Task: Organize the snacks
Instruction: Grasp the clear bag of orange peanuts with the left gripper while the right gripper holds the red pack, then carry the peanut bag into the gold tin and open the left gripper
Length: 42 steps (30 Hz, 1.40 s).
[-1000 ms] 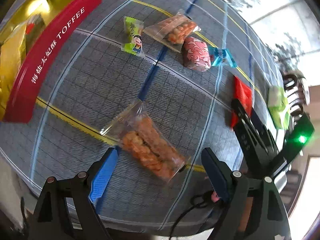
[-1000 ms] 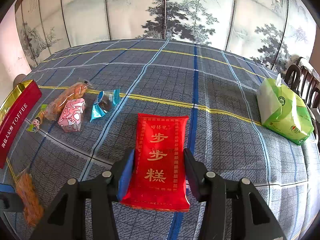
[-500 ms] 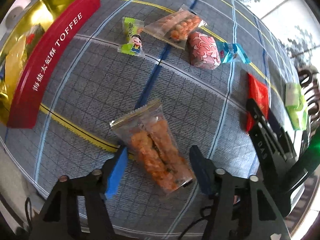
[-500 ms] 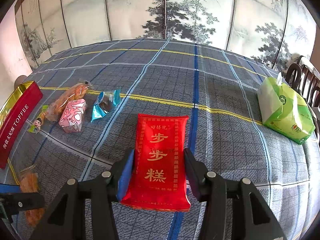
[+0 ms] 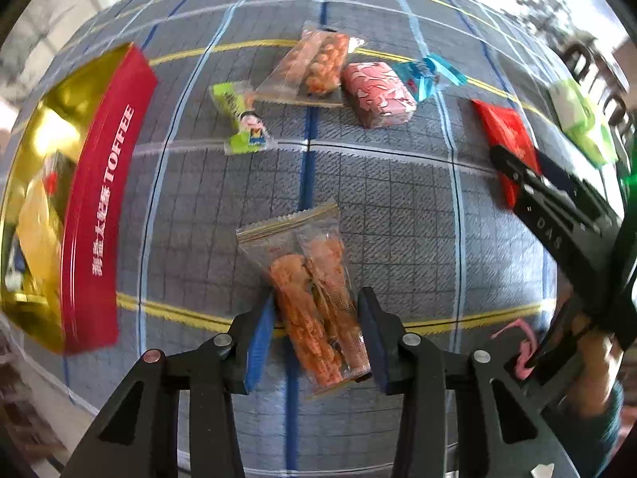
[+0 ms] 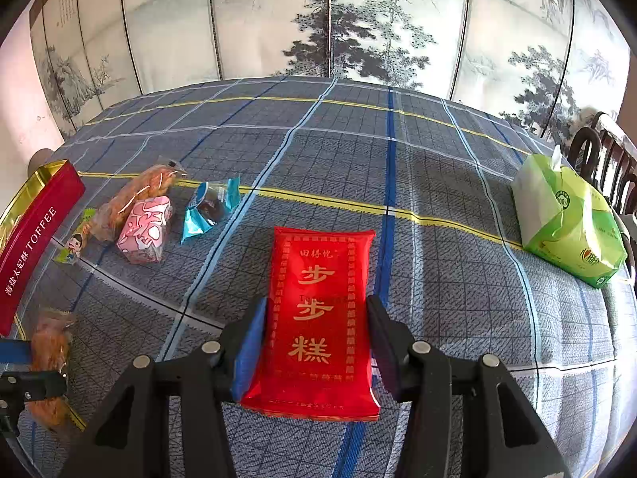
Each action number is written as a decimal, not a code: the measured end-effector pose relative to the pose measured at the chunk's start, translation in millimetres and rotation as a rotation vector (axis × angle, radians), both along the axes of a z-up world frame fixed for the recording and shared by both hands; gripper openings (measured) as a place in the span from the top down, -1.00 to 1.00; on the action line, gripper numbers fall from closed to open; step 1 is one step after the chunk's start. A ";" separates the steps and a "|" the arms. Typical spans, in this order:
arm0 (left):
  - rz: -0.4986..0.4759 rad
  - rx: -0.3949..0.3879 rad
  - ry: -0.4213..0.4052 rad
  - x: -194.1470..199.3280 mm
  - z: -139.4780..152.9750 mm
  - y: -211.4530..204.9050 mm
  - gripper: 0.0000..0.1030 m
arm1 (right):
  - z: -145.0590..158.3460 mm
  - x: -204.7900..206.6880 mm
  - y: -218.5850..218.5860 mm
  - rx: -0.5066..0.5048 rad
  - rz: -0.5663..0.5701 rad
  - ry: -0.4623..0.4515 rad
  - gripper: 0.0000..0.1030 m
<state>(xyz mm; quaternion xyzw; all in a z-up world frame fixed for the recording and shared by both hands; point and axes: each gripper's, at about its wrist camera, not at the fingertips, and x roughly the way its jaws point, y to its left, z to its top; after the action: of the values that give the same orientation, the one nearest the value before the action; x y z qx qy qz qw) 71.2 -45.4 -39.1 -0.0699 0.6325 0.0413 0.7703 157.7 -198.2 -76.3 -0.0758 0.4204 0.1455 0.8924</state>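
My left gripper (image 5: 316,338) is shut on a clear packet of orange snacks (image 5: 314,298), which also shows in the right wrist view (image 6: 49,358). My right gripper (image 6: 318,342) is shut on a red packet with gold characters (image 6: 322,310), lying flat on the cloth; that packet also shows in the left wrist view (image 5: 505,135). A red and gold toffee tin (image 5: 99,215) stands open at the left with a few snacks inside. On the cloth beyond lie a green candy (image 5: 241,119), another clear orange packet (image 5: 318,65), a pink packet (image 5: 378,93) and a blue packet (image 5: 426,77).
The table has a blue-grey checked cloth (image 6: 358,151). A green tissue pack (image 6: 565,215) lies at the right edge near dark chair backs (image 6: 613,159). A painted folding screen (image 6: 338,20) stands behind the table. The toffee tin also shows in the right wrist view (image 6: 32,239).
My left gripper has closed on the orange snack packet and turned it lengthwise between the fingers; the view has swung toward the tin. My right gripper and the red packet have not moved.
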 end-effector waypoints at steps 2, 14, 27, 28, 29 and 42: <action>-0.042 -0.009 -0.013 -0.8 0.8 2.5 0.28 | -0.2 0.2 0.4 -0.002 0.000 0.000 0.00; -0.210 0.012 -0.085 -24.8 7.0 11.8 0.30 | 0.4 -0.4 -0.1 -0.002 0.000 -0.001 0.00; -0.236 0.053 -0.192 -50.9 41.5 38.5 0.31 | 0.7 -0.8 -0.1 -0.003 0.000 -0.001 0.00; -0.226 0.065 -0.212 -52.8 47.7 44.2 0.31 | 0.7 -0.8 -0.2 -0.003 0.000 -0.001 0.00; -0.220 0.080 -0.233 -54.4 54.5 50.7 0.31 | 0.6 -0.6 -0.4 -0.003 0.000 -0.001 0.00; -0.008 0.209 -0.298 -52.1 83.3 183.4 0.31 | 0.5 -1.0 0.1 -0.004 -0.001 -0.002 0.00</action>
<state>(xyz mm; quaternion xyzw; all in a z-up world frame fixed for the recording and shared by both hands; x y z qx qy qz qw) 19.1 138.0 44.2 0.0076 0.5038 0.0928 0.8588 156.7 -198.1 -75.8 -0.0774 0.4199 0.1445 0.8926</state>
